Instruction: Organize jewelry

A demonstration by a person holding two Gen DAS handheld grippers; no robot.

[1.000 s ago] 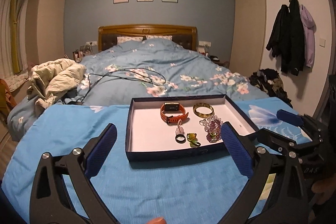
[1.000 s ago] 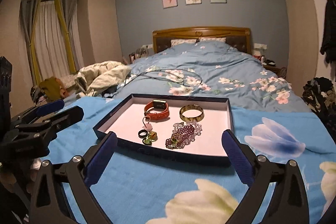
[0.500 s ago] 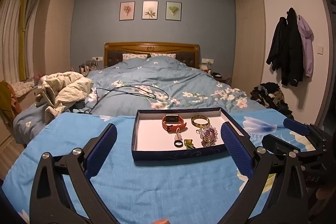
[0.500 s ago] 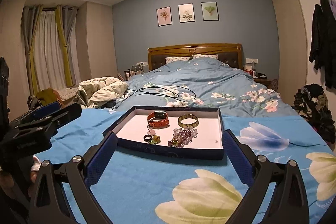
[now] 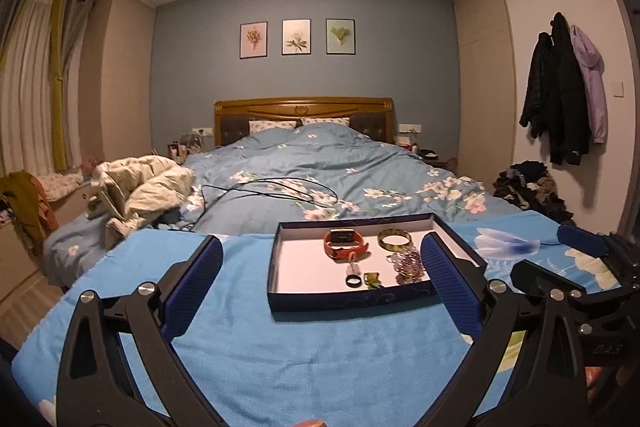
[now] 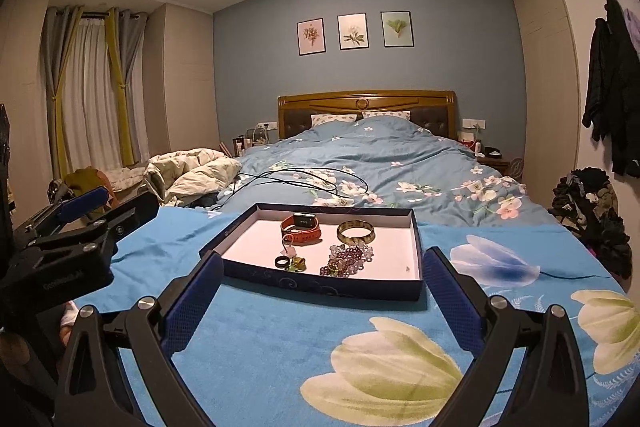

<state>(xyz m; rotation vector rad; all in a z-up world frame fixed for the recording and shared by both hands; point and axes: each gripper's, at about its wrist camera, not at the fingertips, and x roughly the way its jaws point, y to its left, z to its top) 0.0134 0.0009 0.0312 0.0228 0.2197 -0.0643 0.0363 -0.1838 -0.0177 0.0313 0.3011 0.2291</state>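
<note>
Blue blanket (image 6: 280, 339) bears jewelry tray (image 6: 320, 287); both tools (image 5: 320, 283) (image 6: 320, 291) gape wide, empty.

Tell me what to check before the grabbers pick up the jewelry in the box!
1. Left gripper open, holding nothing: ok.
2. Right gripper open, holding nothing: ok.
3. Box flat on the blue blanket: ok.
4. Watch and bangle lie apart: ok.
5. Black ring free of the green piece beside it: cannot tell.
6. Purple beads untangled: not ok, heaped.
</note>
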